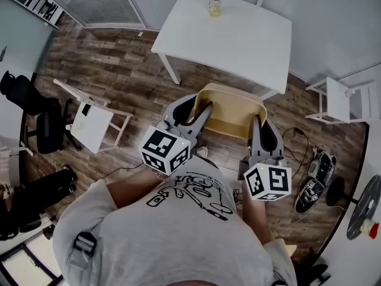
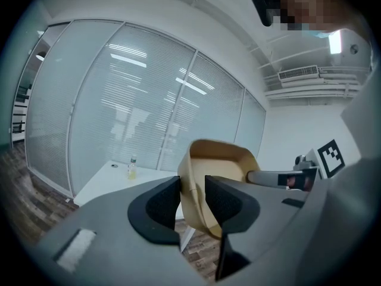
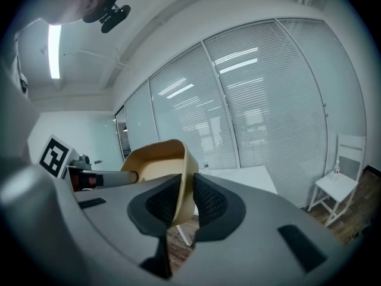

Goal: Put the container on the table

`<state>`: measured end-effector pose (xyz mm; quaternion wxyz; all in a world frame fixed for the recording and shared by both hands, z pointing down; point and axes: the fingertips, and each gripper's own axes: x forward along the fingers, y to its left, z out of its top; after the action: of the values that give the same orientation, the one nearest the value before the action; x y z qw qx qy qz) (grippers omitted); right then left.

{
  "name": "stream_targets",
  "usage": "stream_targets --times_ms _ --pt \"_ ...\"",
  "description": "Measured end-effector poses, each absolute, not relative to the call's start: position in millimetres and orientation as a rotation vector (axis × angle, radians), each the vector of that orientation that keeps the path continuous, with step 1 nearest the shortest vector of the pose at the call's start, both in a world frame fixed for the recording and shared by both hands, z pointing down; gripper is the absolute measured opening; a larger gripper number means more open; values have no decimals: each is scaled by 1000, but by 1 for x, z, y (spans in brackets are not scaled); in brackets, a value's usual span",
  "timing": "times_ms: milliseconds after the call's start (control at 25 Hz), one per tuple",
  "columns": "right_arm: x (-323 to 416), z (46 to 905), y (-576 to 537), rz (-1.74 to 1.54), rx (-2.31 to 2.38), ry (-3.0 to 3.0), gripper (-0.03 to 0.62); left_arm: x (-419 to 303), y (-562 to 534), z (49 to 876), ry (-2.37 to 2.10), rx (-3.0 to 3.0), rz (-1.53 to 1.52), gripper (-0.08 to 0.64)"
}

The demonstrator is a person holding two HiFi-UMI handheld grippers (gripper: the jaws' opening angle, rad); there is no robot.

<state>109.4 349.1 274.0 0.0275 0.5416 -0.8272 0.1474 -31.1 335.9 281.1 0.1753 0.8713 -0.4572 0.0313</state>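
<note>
Container [image 1: 231, 115] — tan open tub, held in the air above the wood floor [image 1: 119, 70], its far rim just short of the white table [image 1: 238, 40].
Left gripper [image 2: 191, 198]: jaws partly closed, clamped on the tub's left wall.
Right gripper [image 3: 186, 200]: jaws pinched on the tub's right wall.
Table: bottle [image 1: 215, 5] at the far edge, well apart from the tub.
Surroundings — white chair [image 1: 345, 100] to the right; second white chair [image 1: 92, 121] and black office chair [image 1: 41, 124] to the left; shoes [image 1: 315, 171] on the floor at right.
</note>
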Motion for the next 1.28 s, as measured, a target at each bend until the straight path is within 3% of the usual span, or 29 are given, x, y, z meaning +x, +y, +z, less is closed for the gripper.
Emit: stream_targets --times_ms 1280 --pt "16 280 115 457 1683 -2483 21 -124 99 294 -1226 2437 50 118"
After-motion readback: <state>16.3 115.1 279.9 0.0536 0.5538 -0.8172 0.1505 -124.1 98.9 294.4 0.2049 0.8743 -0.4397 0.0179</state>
